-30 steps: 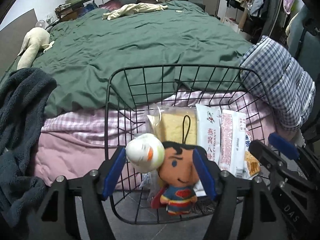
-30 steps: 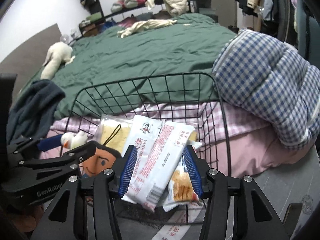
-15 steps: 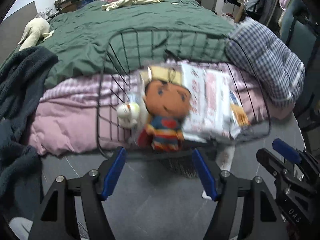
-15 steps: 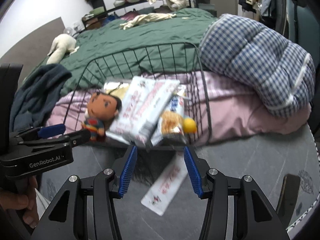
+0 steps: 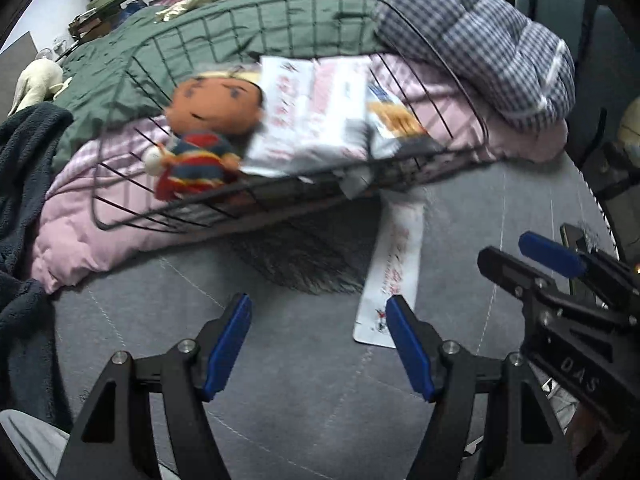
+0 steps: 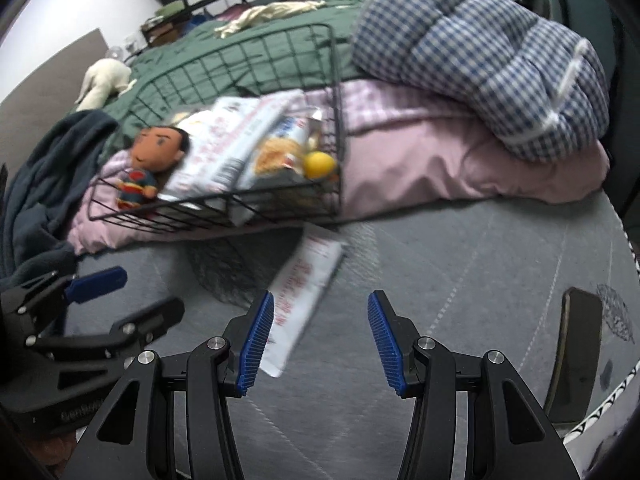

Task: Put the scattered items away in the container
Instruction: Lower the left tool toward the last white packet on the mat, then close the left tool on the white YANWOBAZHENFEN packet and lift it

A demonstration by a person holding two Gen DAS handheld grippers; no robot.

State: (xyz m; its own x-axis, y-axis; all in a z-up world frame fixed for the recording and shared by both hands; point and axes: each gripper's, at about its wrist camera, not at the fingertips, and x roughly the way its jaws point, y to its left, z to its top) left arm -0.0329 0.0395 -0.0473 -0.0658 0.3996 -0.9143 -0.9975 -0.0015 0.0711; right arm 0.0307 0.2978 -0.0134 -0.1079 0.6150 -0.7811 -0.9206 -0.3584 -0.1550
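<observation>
Grey mattress (image 6: 460, 240) stretches ahead of both empty, spread tools (image 5: 318, 344) (image 6: 320, 340); beyond them a wire basket (image 6: 224, 204) holds a doll (image 6: 148, 160) and blurred, probably snack, packets (image 5: 316, 120); one packet (image 6: 300, 292) lies outside.

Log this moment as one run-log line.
left gripper: open, empty | right gripper: open, empty | wire basket: holds doll, snack packs | white packet: outside, on grey mat
</observation>
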